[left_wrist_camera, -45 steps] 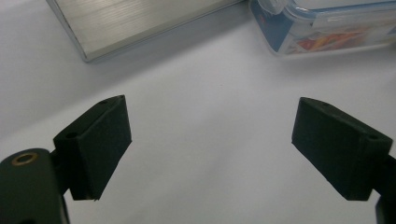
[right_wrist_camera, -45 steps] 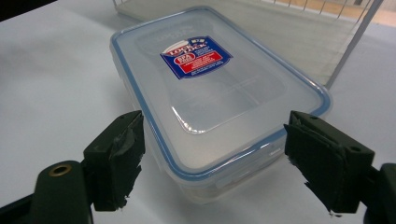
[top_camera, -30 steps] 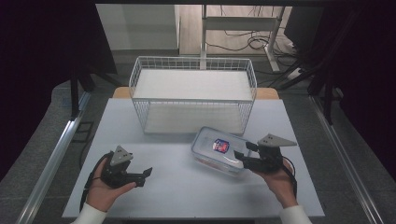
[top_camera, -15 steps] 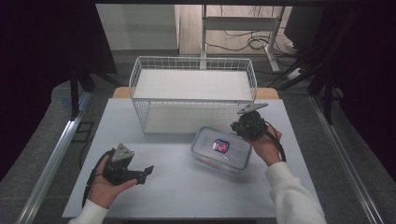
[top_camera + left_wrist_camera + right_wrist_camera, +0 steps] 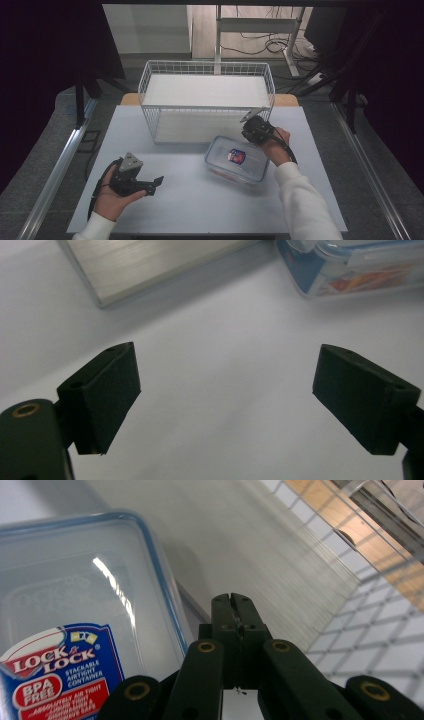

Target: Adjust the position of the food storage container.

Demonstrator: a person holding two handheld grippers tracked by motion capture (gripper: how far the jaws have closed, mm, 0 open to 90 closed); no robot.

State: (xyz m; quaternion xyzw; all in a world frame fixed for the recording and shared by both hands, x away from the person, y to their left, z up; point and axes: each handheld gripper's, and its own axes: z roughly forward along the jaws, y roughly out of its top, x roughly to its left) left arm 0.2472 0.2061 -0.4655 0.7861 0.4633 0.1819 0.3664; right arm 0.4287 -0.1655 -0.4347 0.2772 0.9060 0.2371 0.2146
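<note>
Right gripper jaws pressed together, nothing between; beside it clear container, label readable close up.

Container cut off by right gripper view's edge

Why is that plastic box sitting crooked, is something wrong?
Nothing looks broken or spilled. The box just lies turned at an angle to the table edges, lid on, label up, in front of the wire basket. The right gripper is shut and empty beside its far corner; the left gripper is open, off to the side.
</note>
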